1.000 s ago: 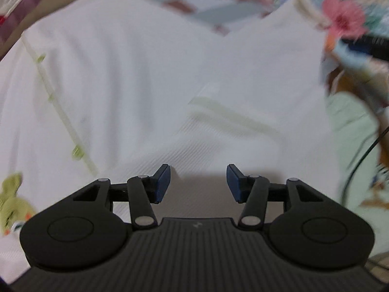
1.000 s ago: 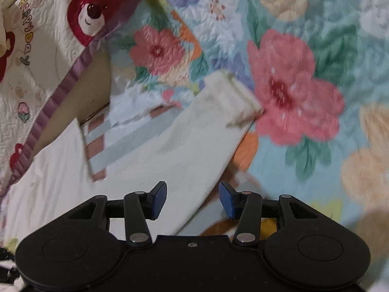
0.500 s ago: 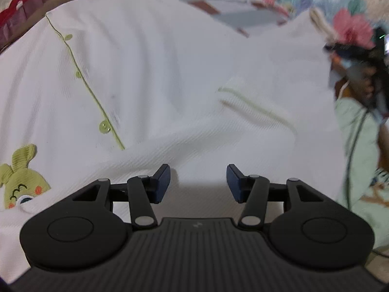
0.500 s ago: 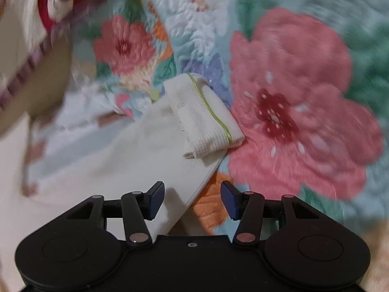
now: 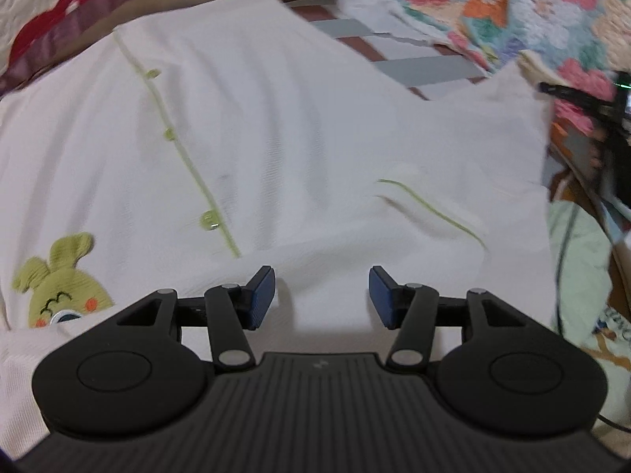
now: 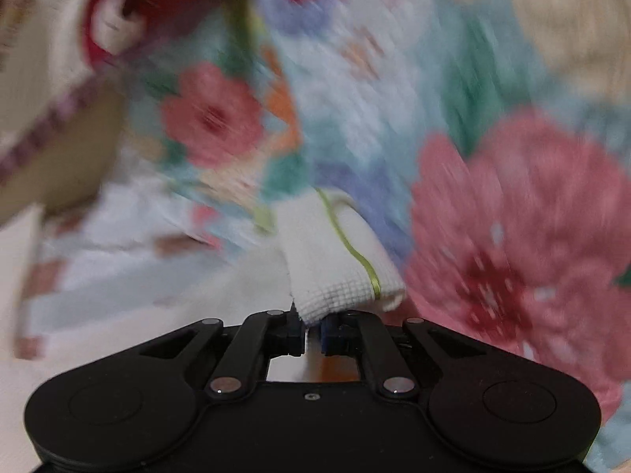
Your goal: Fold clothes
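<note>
**Inspector:** Report the layout, largest item first.

**Operator:** One floral quilt (image 6: 512, 205) underneath. On it, one white shirt (image 5: 295, 126) lies spread flat, ready for folding. Three green buttons (image 5: 208, 220) show along its placket, plus one green character patch (image 5: 55, 276).

**Inspector:** Your jaws?

**Operator:** My right gripper (image 6: 314, 333) is clamped on the sleeve cuff (image 6: 335, 260), presumably to carry the sleeve inward across the body. My left gripper (image 5: 320, 295) hangs over the shirt's near edge, jaws apart, nothing between them.
</note>
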The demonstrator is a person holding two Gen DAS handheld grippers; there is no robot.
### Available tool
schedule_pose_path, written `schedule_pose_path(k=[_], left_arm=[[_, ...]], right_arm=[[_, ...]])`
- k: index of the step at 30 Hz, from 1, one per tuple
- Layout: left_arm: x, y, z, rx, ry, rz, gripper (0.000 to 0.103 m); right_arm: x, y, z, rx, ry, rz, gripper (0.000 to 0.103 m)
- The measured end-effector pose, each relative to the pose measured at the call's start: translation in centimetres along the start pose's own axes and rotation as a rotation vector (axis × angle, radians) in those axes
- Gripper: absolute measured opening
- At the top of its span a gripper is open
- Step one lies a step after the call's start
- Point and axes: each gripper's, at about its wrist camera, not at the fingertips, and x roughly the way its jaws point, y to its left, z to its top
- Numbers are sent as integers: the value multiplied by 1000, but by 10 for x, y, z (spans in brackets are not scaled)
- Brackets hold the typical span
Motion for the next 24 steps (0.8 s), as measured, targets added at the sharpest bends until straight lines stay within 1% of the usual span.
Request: schedule_pose_path(k=[1, 6, 9, 12, 14, 16, 17, 18, 19, 20, 21, 22, 24], left_arm=[[-1, 3, 2, -11, -1, 5, 52], [-14, 14, 11, -107, -63, -40, 52], [-22, 21, 17, -178, -91, -55, 52], [-30, 32, 19, -259, -130, -79, 52], [-37, 41, 15, -331, -170, -148, 52], [-40, 55, 8, -436, -197, -253, 58], [-40, 64, 3, -516, -192, -304, 58], [-39, 71, -2, -572, -181, -330, 58], [-40, 75, -5, -593, -169, -345, 58], [-40, 77, -7, -597, -151, -350, 58], [-40, 78, -8, -591, -131, -336, 59], [-40, 79, -8, -586, -112, -322, 62], [-36, 78, -7, -584, -80, -302, 64]], right_arm=[[-9, 5, 4, -8, -17, 37, 8], [-70, 56, 26, -6, -44, 289, 8], [-106, 102, 31, -40, -51, 473, 8], [-135, 149, 24, -70, -28, 647, 8], [-150, 181, 12, -83, 4, 748, 8], [-159, 213, -6, -94, 41, 841, 8], [-160, 228, -21, -115, 70, 850, 8], [-162, 242, -36, -136, 99, 860, 8], [-159, 251, -50, -142, 139, 861, 8], [-155, 259, -63, -148, 179, 862, 8], [-152, 268, -77, -154, 219, 863, 8], [-150, 274, -86, -171, 239, 863, 8], [-154, 284, -99, -242, 235, 844, 8]])
